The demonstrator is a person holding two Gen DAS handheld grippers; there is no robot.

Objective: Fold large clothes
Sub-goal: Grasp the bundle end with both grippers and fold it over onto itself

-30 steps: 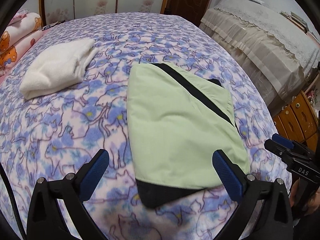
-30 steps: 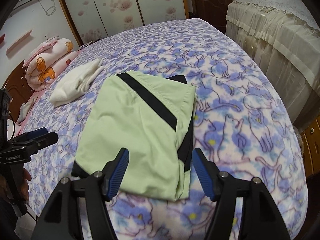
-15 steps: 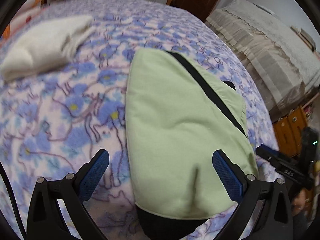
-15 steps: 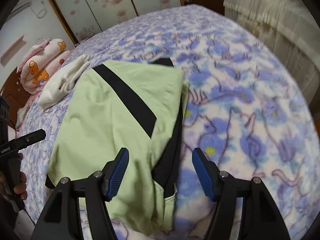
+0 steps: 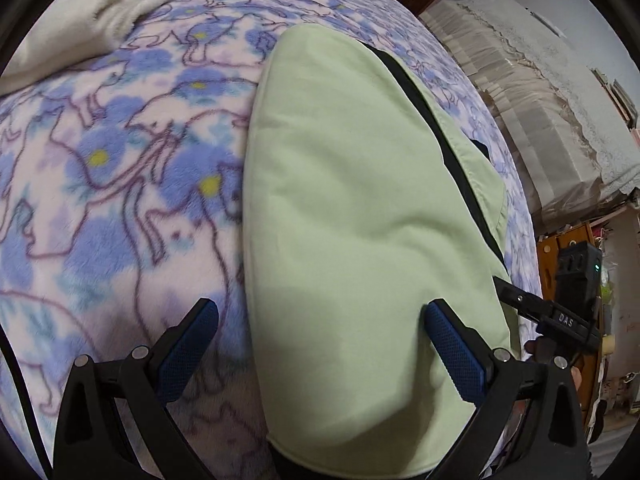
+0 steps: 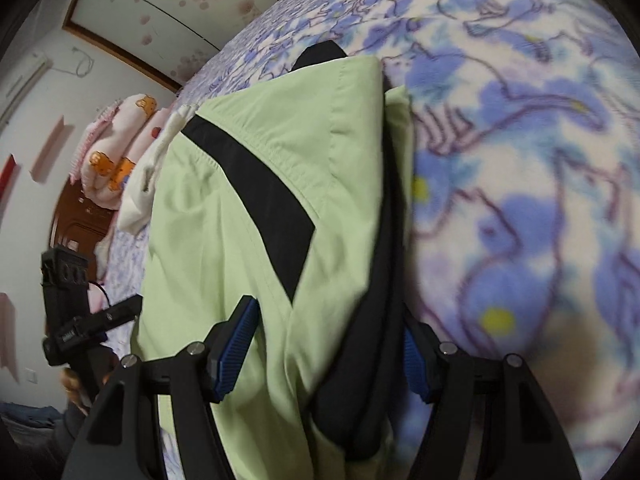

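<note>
A folded light-green garment (image 5: 360,200) with a black stripe lies on the purple cat-print blanket (image 5: 120,160). My left gripper (image 5: 320,312) hovers low over its near left edge, open; the edge runs between the fingers. In the right wrist view the garment (image 6: 248,248) shows black inner layers along its right side. My right gripper (image 6: 328,320) is open and straddles that near right corner, with the folded cloth bulging between the fingers. Each gripper shows in the other's view: the right gripper (image 5: 520,296) at the right edge, the left gripper (image 6: 128,308) at the left, with a hand below it.
A folded white cloth (image 5: 80,20) lies on the blanket beyond the garment to the left. Pink bear-print bedding (image 6: 116,152) is piled by the headboard. Lace-covered furniture (image 5: 540,100) and a wooden cabinet (image 5: 560,248) stand right of the bed.
Both grippers have come down and closer to the garment's near end, which now fills both views. The right gripper has rolled. The jaws stand about as wide as before.
</note>
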